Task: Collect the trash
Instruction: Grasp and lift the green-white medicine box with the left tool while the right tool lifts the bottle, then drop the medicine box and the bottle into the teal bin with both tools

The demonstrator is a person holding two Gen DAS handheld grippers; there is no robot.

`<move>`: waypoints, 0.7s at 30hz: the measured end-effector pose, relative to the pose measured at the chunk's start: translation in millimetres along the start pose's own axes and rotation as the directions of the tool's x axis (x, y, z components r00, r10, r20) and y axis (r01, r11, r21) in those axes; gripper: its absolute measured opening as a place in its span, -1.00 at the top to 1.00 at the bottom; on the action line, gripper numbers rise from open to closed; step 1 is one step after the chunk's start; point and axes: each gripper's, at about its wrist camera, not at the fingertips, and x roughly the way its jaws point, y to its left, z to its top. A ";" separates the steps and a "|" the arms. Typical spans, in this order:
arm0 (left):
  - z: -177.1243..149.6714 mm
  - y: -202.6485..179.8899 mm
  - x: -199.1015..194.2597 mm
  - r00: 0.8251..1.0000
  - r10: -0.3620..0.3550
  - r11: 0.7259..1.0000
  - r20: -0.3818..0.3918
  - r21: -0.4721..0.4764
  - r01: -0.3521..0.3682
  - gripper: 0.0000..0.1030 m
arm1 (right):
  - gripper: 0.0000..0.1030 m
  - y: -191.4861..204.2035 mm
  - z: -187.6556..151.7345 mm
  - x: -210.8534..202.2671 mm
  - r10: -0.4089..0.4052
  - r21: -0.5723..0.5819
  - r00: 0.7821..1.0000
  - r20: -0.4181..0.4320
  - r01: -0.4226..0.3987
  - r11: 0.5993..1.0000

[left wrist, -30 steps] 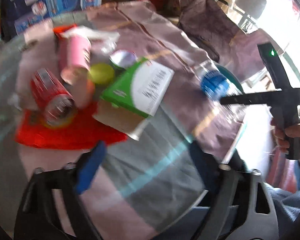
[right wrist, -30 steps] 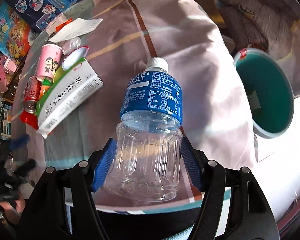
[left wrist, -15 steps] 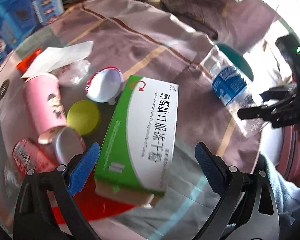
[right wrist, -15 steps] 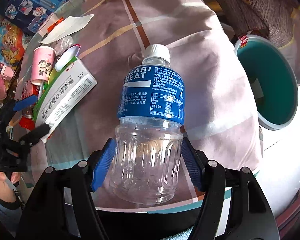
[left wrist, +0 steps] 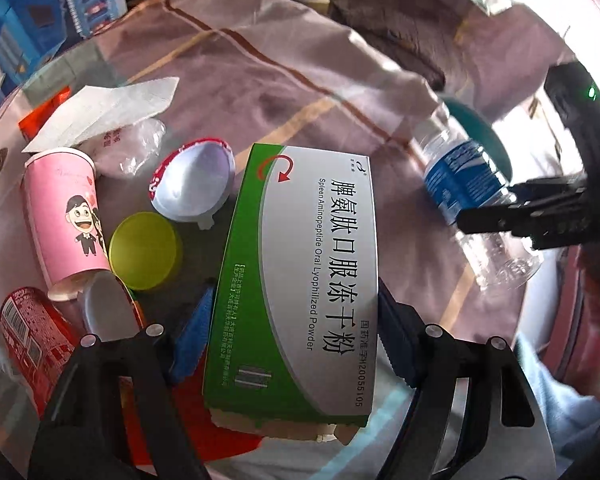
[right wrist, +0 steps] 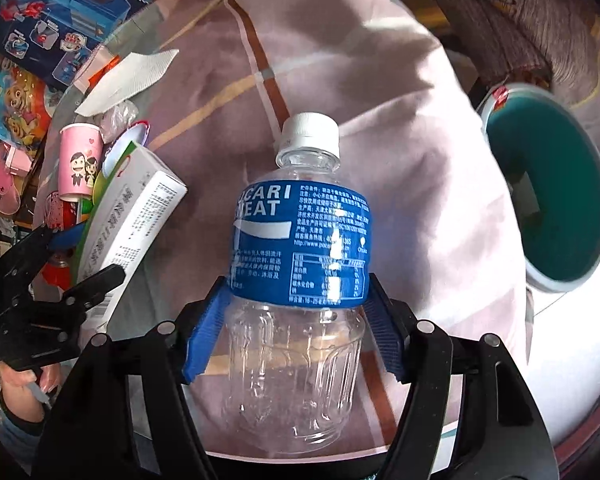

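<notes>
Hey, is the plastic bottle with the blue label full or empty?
Empty. The clear lower body of the bottle shows the cloth straight through it with no liquid line, and its white cap is on.

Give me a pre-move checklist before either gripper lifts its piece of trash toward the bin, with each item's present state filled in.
1. Right gripper clamped on the clear bottle: ok, both pads press its sides.
2. Bottle cap on: ok.
3. Left gripper around the green medicine box: ok; its jaws have just been closing, box between them.
4. Left pads gripping the box firmly: cannot tell.
5. Teal bin open: ok.
6. Pink cup and yellow lid clear of the box: ok, they lie apart from it.
</notes>
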 end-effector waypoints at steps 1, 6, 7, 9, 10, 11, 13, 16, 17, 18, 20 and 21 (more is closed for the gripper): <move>1.8 -2.3 -3.4 1.000 0.004 1.000 0.012 -0.006 -0.004 -0.45 | -0.24 -2.3 1.0 -2.9 0.007 0.003 1.000 0.008 -0.007 1.000; 18.1 -18.5 -14.1 0.999 0.022 1.000 0.050 -0.016 -0.021 -0.45 | -0.23 -21.9 3.4 -26.7 0.054 0.035 0.995 0.081 -0.057 0.998; 22.2 -21.9 -15.3 0.998 0.021 1.000 0.055 -0.016 -0.021 -0.45 | -0.23 -25.4 3.8 -31.1 0.061 0.041 0.994 0.094 -0.066 0.997; 31.4 -29.5 -16.3 0.998 0.020 1.000 0.063 -0.014 -0.019 -0.45 | -0.23 -33.5 4.8 -40.8 0.078 0.052 0.990 0.119 -0.085 0.995; 36.0 -33.4 -16.4 0.998 0.017 1.000 0.067 -0.011 -0.016 -0.45 | -0.23 -37.5 5.1 -45.7 0.084 0.056 0.988 0.132 -0.092 0.994; 40.2 -37.7 -16.2 0.997 0.012 1.000 0.070 -0.007 -0.012 -0.45 | -0.23 -41.6 5.8 -51.5 0.085 0.057 0.986 0.146 -0.095 0.994; 51.1 -49.6 -15.8 0.997 -0.002 1.000 0.075 0.007 0.002 -0.45 | -0.23 -54.0 7.4 -64.8 0.083 0.072 0.979 0.184 -0.097 0.993; 67.2 -72.5 -12.7 0.996 -0.022 0.999 0.083 0.043 0.019 -0.45 | -0.23 -81.0 8.2 -84.0 0.080 0.111 0.970 0.229 -0.108 0.988; 72.4 -79.8 -10.7 0.996 -0.032 0.998 0.082 0.054 0.028 -0.45 | -0.23 -93.4 7.9 -91.2 0.074 0.131 0.966 0.248 -0.109 0.985; 79.8 -91.3 -7.2 0.996 -0.044 0.997 0.079 0.071 0.038 -0.45 | -0.23 -101.0 8.1 -94.9 0.070 0.145 0.963 0.259 -0.110 0.983; 90.0 -107.3 -2.2 0.996 -0.052 0.994 0.075 0.097 0.045 -0.45 | -0.23 -122.4 7.6 -104.2 0.055 0.187 0.957 0.286 -0.113 0.976; 97.5 -119.6 1.6 0.996 -0.060 0.992 0.069 0.118 0.052 -0.45 | -0.23 -136.3 6.2 -109.8 0.042 0.214 0.952 0.302 -0.111 0.971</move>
